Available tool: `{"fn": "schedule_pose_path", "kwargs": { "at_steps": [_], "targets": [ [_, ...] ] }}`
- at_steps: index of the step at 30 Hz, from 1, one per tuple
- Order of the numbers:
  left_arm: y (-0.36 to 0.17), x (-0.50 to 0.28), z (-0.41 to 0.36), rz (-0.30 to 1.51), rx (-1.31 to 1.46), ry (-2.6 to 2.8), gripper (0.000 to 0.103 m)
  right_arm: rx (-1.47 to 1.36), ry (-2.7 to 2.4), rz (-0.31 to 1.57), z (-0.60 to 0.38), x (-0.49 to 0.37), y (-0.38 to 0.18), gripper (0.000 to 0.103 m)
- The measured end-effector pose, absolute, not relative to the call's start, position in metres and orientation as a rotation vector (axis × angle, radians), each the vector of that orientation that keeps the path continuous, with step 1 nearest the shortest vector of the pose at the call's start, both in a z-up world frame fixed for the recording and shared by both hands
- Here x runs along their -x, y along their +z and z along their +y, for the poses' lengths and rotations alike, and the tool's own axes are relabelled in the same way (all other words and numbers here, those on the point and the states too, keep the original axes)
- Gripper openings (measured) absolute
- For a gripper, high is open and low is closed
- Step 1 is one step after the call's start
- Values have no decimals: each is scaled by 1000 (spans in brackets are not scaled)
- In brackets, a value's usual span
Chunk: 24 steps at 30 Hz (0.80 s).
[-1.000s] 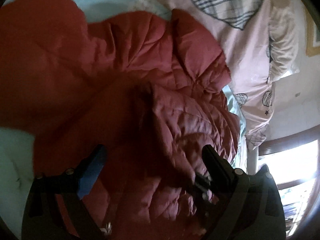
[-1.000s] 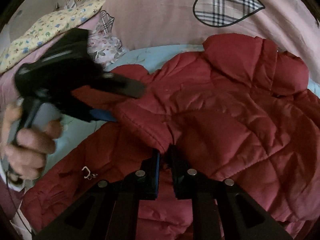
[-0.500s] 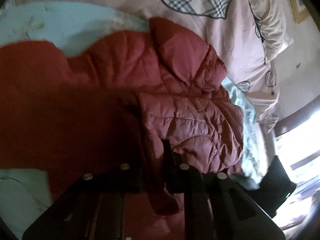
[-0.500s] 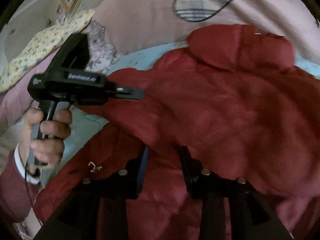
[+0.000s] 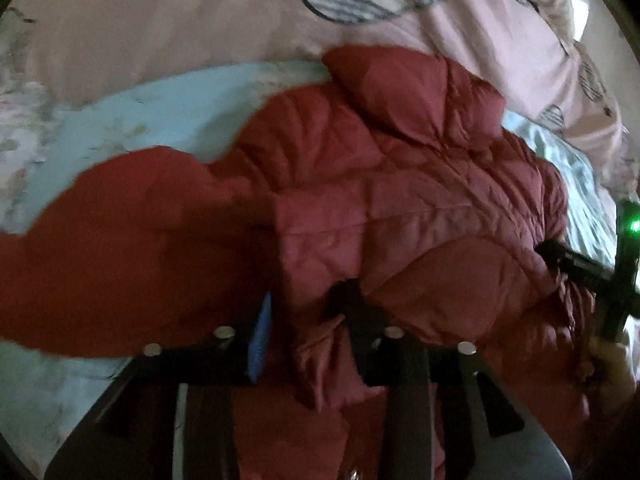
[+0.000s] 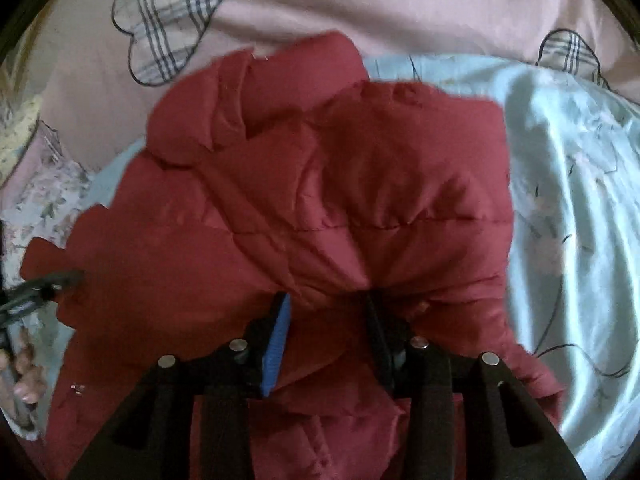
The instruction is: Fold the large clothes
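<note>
Lying across a pale blue sheet (image 6: 568,208) on a bed: a dark red quilted puffer jacket (image 6: 320,200), bunched and partly folded over itself, its hood or collar end pushed up against a pink duvet (image 6: 400,4) printed with plaid hearts.

Seen from the right wrist: pointing down into the middle of the jacket, the right gripper (image 6: 326,304), jaws parted to a moderate gap and opening, a puffed fold of red fabric sitting between the two fingers and bulging over them. Showing on the inner face of one finger, a blue pad (image 6: 276,344). Whether the pads are pressing the fabric or only flanking it, cannot tell for certain; looking more like a loosening grip. At the far left edge, gripping a handle, a hand (image 6: 24,376), with the tip of the other gripper reaching the jacket's edge.

Seen from the left wrist: reaching down over the jacket (image 5: 400,200), the left gripper (image 5: 308,304), jaws narrow and opening, a crumpled tuck of red cloth hanging between them. At the right edge, glowing on the other tool, a green light (image 5: 631,225).

Readable writing, brands or labels: too blurred to make out on any item.
</note>
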<state>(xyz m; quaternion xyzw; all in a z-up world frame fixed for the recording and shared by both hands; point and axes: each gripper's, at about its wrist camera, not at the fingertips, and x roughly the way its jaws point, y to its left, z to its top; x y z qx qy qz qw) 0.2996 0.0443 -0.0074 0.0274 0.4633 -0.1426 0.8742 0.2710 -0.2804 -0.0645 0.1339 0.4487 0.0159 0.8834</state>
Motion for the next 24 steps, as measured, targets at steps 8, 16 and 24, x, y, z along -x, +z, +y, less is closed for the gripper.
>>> {"fn": "schedule_pose_path", "kwargs": {
  "at_steps": [8, 16, 24],
  "targets": [
    [17, -283, 25, 914, 39, -424, 34, -229, 26, 933, -273, -271, -68, 50],
    [-50, -306, -12, 1032, -39, -362, 35, -173, -3, 903, -259, -264, -50, 50],
    [-54, -311, -5, 1038, 1, -380, 35, -93, -12, 969, -247, -271, -71, 51]
  ]
}}
